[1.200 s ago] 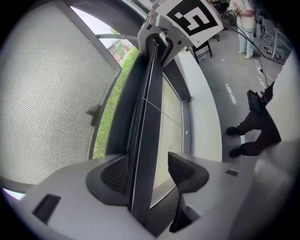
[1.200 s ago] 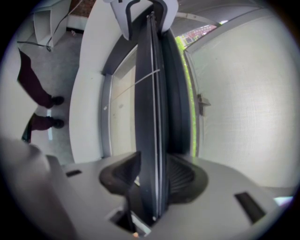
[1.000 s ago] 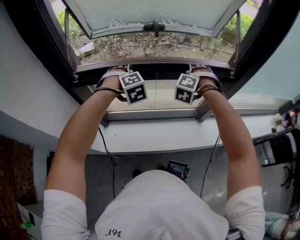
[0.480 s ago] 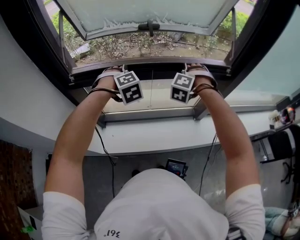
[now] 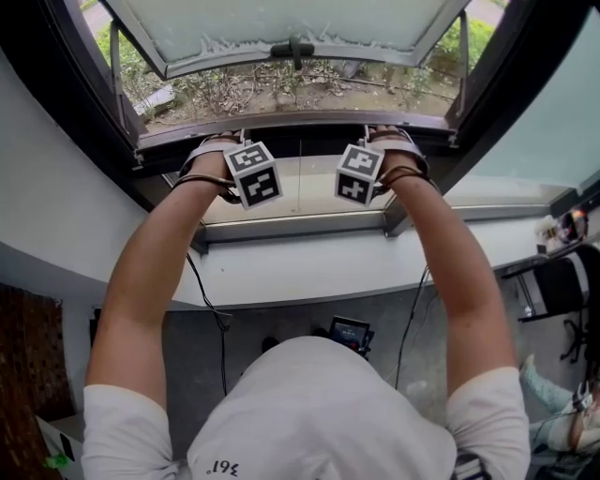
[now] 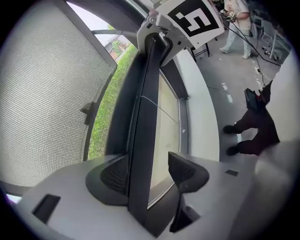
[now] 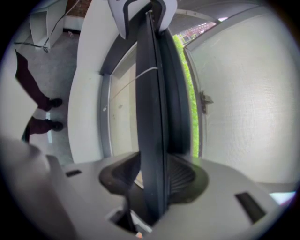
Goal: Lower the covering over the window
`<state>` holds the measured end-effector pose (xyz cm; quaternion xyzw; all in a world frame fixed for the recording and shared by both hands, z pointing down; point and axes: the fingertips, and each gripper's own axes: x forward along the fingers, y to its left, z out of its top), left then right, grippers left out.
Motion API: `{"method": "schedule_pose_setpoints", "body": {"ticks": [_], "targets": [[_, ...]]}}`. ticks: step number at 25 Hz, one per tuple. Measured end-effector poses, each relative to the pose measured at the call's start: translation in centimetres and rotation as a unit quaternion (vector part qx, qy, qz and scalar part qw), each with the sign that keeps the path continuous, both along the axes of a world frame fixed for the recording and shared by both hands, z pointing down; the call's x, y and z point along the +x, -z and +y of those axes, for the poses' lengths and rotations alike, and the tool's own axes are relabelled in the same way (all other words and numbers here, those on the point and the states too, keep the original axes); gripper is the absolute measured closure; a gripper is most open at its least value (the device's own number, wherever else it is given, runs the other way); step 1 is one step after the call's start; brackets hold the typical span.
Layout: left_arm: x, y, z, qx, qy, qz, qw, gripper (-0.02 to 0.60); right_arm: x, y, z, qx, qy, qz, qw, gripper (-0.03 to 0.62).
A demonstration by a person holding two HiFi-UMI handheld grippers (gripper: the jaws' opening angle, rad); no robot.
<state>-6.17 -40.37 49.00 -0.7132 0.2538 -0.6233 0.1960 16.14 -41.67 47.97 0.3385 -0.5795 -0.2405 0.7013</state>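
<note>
The window frame [image 5: 56, 103] is spanned at the top by the sash [image 5: 281, 23], which is swung outward over greenery. The covering's dark bar [image 5: 300, 142] is stretched across the opening beneath the sash, above the lower pane [image 5: 300, 187]. The bar is clamped between both pads of the right gripper [image 7: 154, 176]. It is straddled by the left gripper [image 6: 150, 174], whose jaws are parted: one pad is touched by the bar and the other is kept clear of it.
</note>
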Motion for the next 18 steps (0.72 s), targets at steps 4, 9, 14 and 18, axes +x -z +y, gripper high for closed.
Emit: {"method": "schedule_pose_setpoints", "body": {"ticks": [4,9,14,18], "targets": [[0.07,-0.01,-0.06,0.002,0.0,0.003,1.0,0.319,0.0,-0.02,-0.06,0.002,-0.002,-0.005,1.0,0.422],[0.09,-0.07,-0.07,0.004,0.0,0.006,1.0,0.316,0.03,-0.03,-0.07,0.005,-0.003,-0.005,1.0,0.422],[0.03,-0.02,-0.12,0.01,-0.001,0.007,0.9999,0.314,-0.01,-0.04,-0.2,0.014,-0.006,-0.003,1.0,0.423],[0.09,-0.05,-0.41,0.018,-0.002,0.005,0.9998,0.314,0.07,-0.07,-0.44,0.02,-0.009,-0.001,1.0,0.423]]}}
